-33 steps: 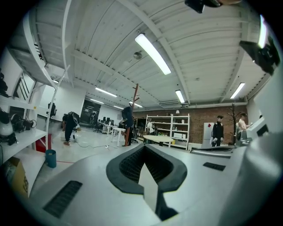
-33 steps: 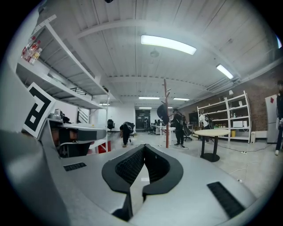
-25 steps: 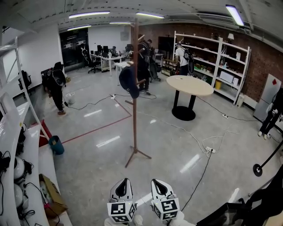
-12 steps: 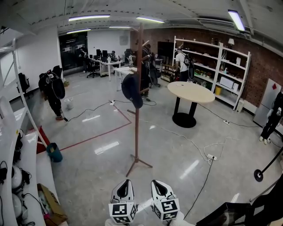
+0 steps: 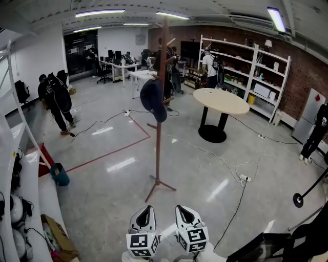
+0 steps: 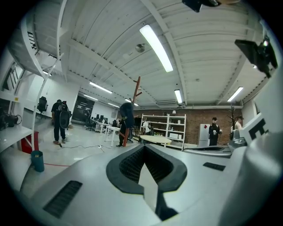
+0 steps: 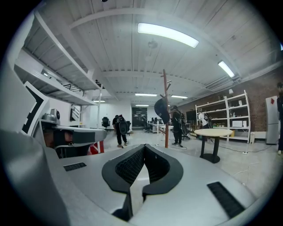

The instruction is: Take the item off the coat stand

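Head view shows me a big room with a shiny grey floor [image 5: 107, 204]. A red line [image 5: 110, 152] is stuck on the floor, and a white cable [image 5: 205, 150] runs across it to a plug strip [image 5: 243, 177].

The coat stand [image 5: 158, 138] is a thin brown pole on three feet, out in the middle of the floor and well apart from me. The dark item [image 5: 153, 101] hangs on the pole's left side, high up on a short peg. It looks like a cap, but I cannot be sure.

Both my tools are low in this view, side by side, far from the stand. The left gripper [image 5: 144, 214] has its jaws pressed together with nothing between them. The right gripper [image 5: 185, 213] is closed too, and it is empty.

To the right of the stand is a round table [image 5: 221, 100] on a black foot. Behind it, white shelves [image 5: 256, 71] stand against a brick wall [image 5: 302, 71]. A person in black [image 5: 55, 100] stands at the left, near a white wall. A blue bin [image 5: 59, 174] sits by the red line, and a brown box [image 5: 59, 233] lies near my left side. Long lights [image 5: 100, 13] shine on the ceiling.
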Action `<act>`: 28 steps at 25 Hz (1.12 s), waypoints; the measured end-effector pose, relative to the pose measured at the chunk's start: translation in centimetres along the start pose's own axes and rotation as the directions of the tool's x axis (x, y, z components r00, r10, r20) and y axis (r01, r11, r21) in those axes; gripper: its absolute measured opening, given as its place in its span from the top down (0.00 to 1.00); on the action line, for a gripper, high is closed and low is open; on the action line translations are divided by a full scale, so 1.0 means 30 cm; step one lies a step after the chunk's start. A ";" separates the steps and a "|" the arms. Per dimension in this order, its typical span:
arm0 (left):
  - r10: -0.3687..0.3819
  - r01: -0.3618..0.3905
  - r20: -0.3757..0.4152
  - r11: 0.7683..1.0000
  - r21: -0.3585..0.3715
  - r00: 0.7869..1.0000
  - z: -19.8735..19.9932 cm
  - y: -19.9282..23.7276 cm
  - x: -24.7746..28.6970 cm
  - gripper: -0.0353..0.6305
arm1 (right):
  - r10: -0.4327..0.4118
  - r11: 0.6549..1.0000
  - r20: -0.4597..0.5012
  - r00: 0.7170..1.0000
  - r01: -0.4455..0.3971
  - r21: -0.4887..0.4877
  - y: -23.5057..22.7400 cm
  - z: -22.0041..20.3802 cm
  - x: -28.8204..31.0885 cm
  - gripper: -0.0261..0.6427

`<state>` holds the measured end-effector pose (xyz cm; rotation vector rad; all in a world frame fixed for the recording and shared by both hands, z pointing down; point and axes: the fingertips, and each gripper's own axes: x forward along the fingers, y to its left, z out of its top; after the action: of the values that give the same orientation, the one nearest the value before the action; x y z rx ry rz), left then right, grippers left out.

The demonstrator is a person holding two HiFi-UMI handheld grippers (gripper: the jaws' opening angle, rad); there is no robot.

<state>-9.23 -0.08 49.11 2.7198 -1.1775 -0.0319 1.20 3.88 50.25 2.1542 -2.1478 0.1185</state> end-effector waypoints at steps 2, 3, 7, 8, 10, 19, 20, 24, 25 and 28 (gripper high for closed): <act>-0.004 0.004 0.000 1.000 0.001 1.000 0.001 0.002 0.008 0.95 | -0.001 1.000 -0.001 1.000 0.001 0.002 -0.002 0.000 0.009 0.95; -0.006 0.006 -0.001 1.000 0.001 1.000 0.000 0.002 0.012 0.95 | -0.001 1.000 0.000 1.000 0.001 0.004 -0.003 0.001 0.013 0.95; -0.006 0.006 -0.013 1.000 0.000 1.000 -0.013 -0.003 0.026 0.95 | 0.003 1.000 -0.003 1.000 -0.003 0.006 -0.008 0.000 0.025 0.95; -0.006 0.006 -0.016 1.000 0.000 1.000 -0.016 -0.003 0.029 0.95 | 0.004 1.000 -0.005 1.000 -0.004 0.005 -0.009 -0.002 0.029 0.95; -0.007 0.007 -0.016 1.000 0.002 1.000 -0.018 0.002 0.036 0.95 | 0.004 1.000 -0.005 1.000 -0.004 0.001 -0.008 -0.003 0.043 0.95; -0.001 0.000 -0.023 1.000 -0.002 1.000 -0.028 0.012 0.122 0.95 | 0.013 1.000 -0.001 1.000 -0.013 -0.001 -0.053 -0.008 0.120 0.95; -0.002 0.001 -0.022 1.000 -0.001 1.000 -0.027 0.011 0.136 0.95 | 0.011 1.000 0.000 1.000 -0.011 -0.003 -0.064 -0.005 0.133 0.95; -0.002 0.002 -0.025 1.000 0.004 1.000 -0.024 0.016 0.197 0.95 | 0.011 1.000 0.012 1.000 -0.011 -0.009 -0.103 0.017 0.189 0.95; 0.000 0.000 -0.026 1.000 0.004 1.000 -0.024 0.018 0.215 0.95 | 0.015 1.000 0.015 1.000 -0.015 -0.011 -0.113 0.022 0.206 0.95; 0.011 -0.011 -0.026 1.000 0.003 1.000 -0.022 0.027 0.270 0.95 | 0.030 0.999 0.022 0.999 -0.029 -0.017 -0.140 0.037 0.261 0.95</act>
<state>-4.19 -6.41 50.29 2.7079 -1.1860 0.0071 5.41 -4.00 50.07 2.1256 -2.1852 0.0795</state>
